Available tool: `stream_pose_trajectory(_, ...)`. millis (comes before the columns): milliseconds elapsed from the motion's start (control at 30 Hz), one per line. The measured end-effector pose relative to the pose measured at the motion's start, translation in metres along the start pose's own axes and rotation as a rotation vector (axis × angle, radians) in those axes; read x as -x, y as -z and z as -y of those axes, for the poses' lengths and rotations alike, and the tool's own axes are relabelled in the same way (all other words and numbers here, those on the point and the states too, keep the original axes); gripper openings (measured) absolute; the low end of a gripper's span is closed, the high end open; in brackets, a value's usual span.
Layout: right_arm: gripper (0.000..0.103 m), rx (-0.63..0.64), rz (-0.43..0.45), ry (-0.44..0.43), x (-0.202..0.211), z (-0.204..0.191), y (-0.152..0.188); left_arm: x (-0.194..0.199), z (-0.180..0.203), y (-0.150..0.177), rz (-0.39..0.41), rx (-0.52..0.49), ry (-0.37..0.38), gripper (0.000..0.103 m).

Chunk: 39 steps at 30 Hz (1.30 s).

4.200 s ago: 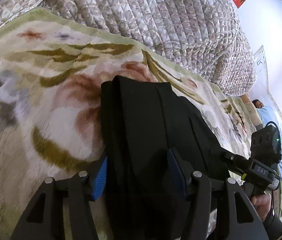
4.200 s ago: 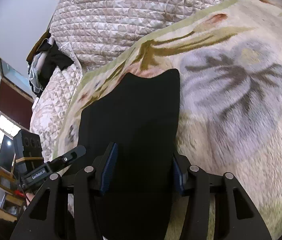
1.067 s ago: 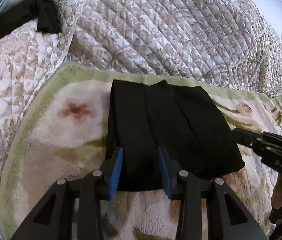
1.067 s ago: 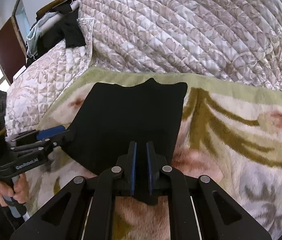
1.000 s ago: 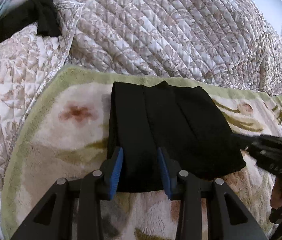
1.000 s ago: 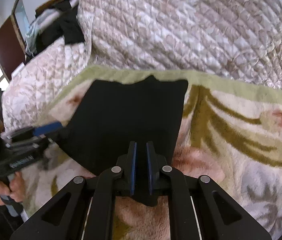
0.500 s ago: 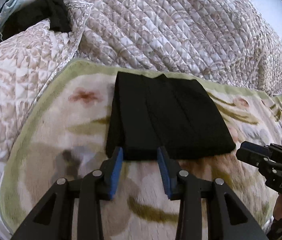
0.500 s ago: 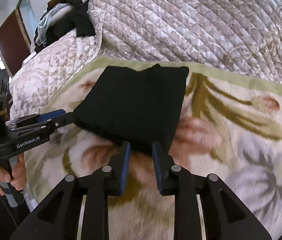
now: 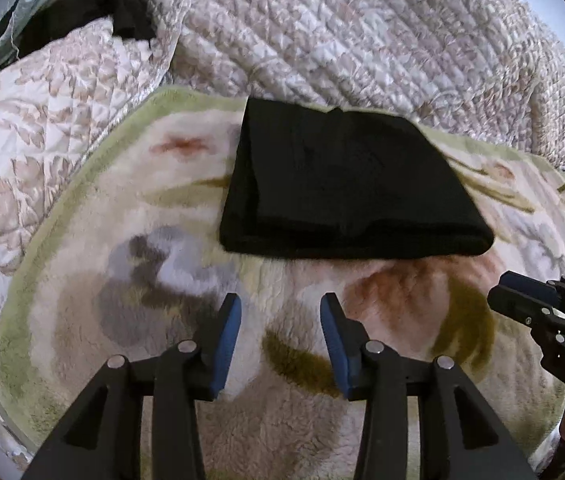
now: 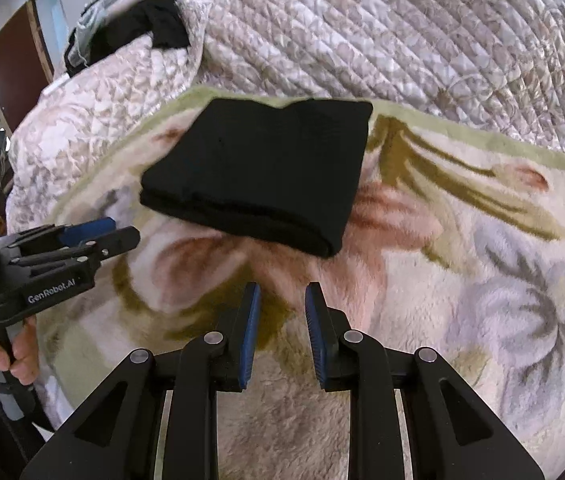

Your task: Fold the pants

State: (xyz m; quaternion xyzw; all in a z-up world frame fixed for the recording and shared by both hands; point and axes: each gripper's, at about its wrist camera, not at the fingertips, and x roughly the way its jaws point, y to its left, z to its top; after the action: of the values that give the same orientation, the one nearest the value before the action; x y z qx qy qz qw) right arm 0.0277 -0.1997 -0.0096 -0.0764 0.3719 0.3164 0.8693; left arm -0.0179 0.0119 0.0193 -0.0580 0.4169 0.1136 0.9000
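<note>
The black pants (image 9: 342, 184) lie folded into a compact rectangle on the floral fleece blanket (image 9: 162, 280), near its far edge. They also show in the right wrist view (image 10: 266, 168). My left gripper (image 9: 280, 304) is open and empty, hovering above the blanket a short way in front of the pants. My right gripper (image 10: 282, 292) is open and empty, also back from the pants. Each gripper shows in the other's view: the right one at the right edge (image 9: 522, 296), the left one at the left (image 10: 98, 236).
A quilted beige bedspread (image 9: 362, 32) rises behind the blanket. A pile of dark and light clothes (image 10: 134, 20) sits at the far left on the quilt. A brown door (image 10: 14, 76) stands at the far left.
Both grippers have let go of the pants and pulled back toward me. The right gripper, shut on the pants' edge a second ago, has opened. The pants now lie free.
</note>
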Motion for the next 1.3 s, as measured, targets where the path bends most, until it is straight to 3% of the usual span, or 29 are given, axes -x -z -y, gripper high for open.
stream_pose_trajectory(367,0.033,-0.002,0.015,0.018,-0.011,0.010,0.008,-0.010,0.010,0.005,0.005,-0.038,-0.017,0.062)
stream_pose_trajectory(1300,0.050,-0.005,0.031,0.061,-0.011,0.013,0.010,-0.013,0.010,0.003,-0.009,-0.050,-0.024,0.066)
